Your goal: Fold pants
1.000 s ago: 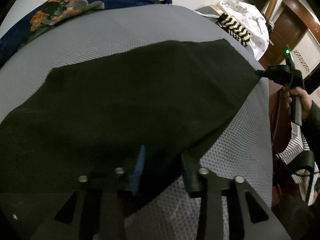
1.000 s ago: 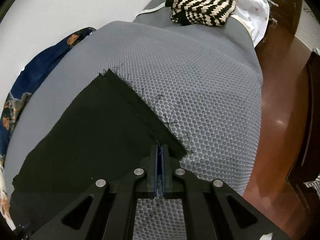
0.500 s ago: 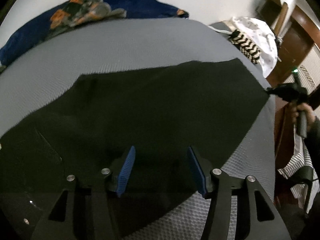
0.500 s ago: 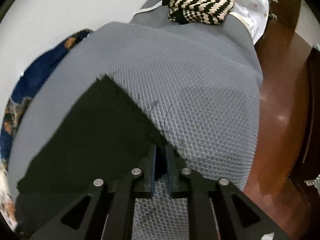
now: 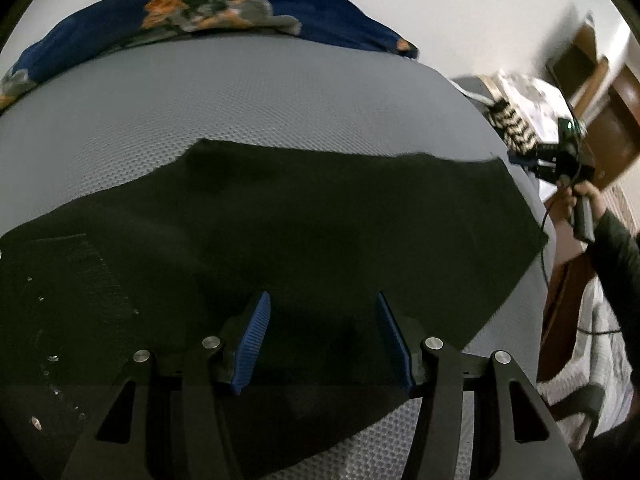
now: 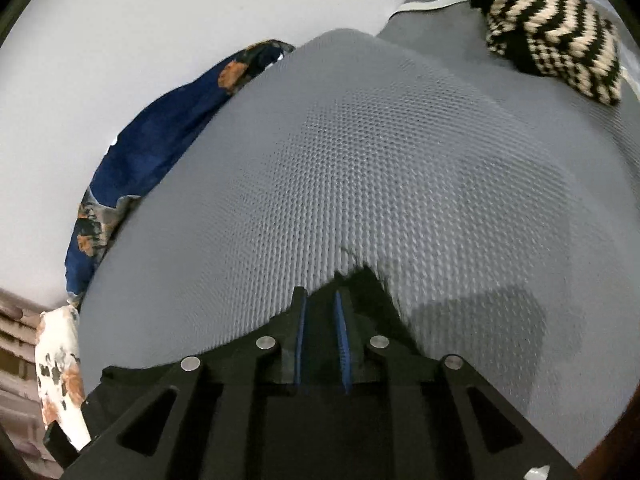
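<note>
Lying flat across the grey mesh-covered bed (image 5: 280,112), the black pants (image 5: 300,220) spread from the lower left of the left wrist view out to a squared-off edge at the right, near the bed's side; the left claw (image 5: 323,340) hangs just above the near part of the cloth with its blue-padded fingers (image 5: 256,332) well apart and nothing pinched between them, so it is released; the right claw (image 6: 321,344) shows in its own view with the jaws parted only narrowly and opening, a dark corner of the pants (image 6: 368,292) lying beside and under the tips; whether the pads press on any cloth I cannot tell, since the gap between them looks dark and blurred; in the left wrist view the right claw (image 5: 520,159) appears small and blurred off the pants' far right corner, gripped by a hand (image 5: 580,196) in a dark sleeve; a navy floral blanket (image 5: 200,12) is bunched along the far side of the bed against the white wall; a black-and-cream zigzag knit (image 6: 556,36) sits on the far end of the bed, well apart from the pants.
</note>
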Tool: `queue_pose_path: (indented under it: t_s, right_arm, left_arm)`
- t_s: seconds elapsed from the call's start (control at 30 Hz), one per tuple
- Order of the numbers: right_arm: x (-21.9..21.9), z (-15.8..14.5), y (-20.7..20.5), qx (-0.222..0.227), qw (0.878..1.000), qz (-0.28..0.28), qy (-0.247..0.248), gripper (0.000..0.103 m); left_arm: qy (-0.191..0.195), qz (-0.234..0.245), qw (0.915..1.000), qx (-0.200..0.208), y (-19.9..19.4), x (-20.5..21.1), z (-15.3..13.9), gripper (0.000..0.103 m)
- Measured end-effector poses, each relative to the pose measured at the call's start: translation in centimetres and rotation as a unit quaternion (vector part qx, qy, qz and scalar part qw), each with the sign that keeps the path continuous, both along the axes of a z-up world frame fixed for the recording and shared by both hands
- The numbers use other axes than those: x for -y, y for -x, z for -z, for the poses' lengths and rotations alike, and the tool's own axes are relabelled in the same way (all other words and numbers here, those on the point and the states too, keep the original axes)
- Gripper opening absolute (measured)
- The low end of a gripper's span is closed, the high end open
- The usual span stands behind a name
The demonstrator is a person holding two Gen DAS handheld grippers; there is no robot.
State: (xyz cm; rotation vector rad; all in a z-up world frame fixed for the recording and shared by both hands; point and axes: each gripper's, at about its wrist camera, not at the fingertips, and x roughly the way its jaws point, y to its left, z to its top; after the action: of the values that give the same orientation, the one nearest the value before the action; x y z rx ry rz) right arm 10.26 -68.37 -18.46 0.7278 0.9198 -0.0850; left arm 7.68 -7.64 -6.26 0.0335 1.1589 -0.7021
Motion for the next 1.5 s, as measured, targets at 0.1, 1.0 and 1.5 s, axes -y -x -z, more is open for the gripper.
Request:
queue_pose_path:
  t_s: [0.1,1.0,1.5]
  right_arm:
    - [0.6,0.9,-1.0,-0.012,1.000,-0.014,-0.002,0.015]
    - [-1.8,-0.4,0.2,0.014,0.992,0.021,0.122,0.000]
    - [-4.3,-1.6,0.1,-0.007,0.990,0.029,0.138,0.017]
  left_arm:
    - [0.000,-0.014,0.9999,-0.007,-0.8,-0.1,0.0,0.056]
    - [-0.013,-0.041,0.9991,0.003,-3.8,0.8,0.1,0.056]
    - [-0.024,-0.033,0.9989,0.023,-4.1,-0.6,1.7,0.056]
